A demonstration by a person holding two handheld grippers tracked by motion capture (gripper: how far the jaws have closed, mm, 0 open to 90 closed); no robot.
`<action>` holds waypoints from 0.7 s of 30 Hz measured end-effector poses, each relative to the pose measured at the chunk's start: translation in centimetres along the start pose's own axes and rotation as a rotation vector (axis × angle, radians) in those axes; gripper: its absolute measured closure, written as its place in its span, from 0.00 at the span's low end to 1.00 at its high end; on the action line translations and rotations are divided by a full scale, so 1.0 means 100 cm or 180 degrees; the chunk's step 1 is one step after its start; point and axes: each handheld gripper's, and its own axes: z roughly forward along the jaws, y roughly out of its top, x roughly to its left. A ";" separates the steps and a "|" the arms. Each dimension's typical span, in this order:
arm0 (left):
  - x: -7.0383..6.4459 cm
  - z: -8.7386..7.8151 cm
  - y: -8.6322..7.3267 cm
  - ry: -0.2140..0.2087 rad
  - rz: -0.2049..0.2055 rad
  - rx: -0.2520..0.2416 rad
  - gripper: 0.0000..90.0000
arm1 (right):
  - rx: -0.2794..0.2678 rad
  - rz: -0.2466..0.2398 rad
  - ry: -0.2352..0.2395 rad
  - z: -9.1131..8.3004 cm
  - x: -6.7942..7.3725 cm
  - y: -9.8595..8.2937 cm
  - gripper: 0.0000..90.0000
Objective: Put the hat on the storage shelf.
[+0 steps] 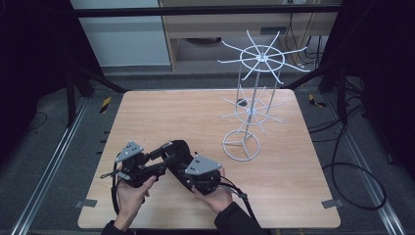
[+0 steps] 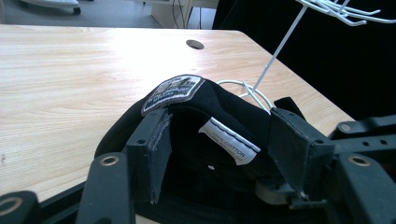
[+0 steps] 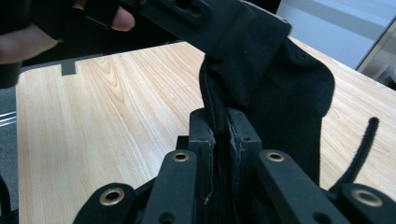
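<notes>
**Black cap held between two grippers, white rack waiting**

Hands first, in the high view: the left gripper [image 1: 147, 164] and right gripper [image 1: 188, 171] meet over a black cap [image 1: 178, 152] at the near edge of the wooden table [image 1: 195, 117]; a white wire hook rack [image 1: 254, 98] stands well beyond the jaws.

From the left gripper view, the jaws stand wide, the cap's patch [image 2: 173, 92] and cotton label [image 2: 229, 141] between them.

From the right gripper view, the jaws are pinched on a fold of the cap's fabric.

Judging by this, the cap is being readied for hanging; next likely calls for the left jaws to close.
</notes>
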 end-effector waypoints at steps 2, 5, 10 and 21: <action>0.000 0.003 0.000 0.0004 -0.0016 0.0030 0.42 | -0.0003 0.0014 0.0015 0.000 0.001 -0.001 0.91; -0.001 0.007 -0.002 -0.0002 -0.0002 0.0066 0.42 | 0.0003 -0.0002 0.0037 0.000 0.001 -0.002 0.92; -0.003 0.014 -0.002 -0.0063 -0.0021 0.0137 0.56 | -0.0010 -0.0025 0.0166 0.001 0.004 -0.002 0.92; -0.002 0.007 0.002 -0.0064 -0.0064 0.0011 0.78 | -0.0070 0.0091 0.0312 -0.009 0.003 0.001 0.77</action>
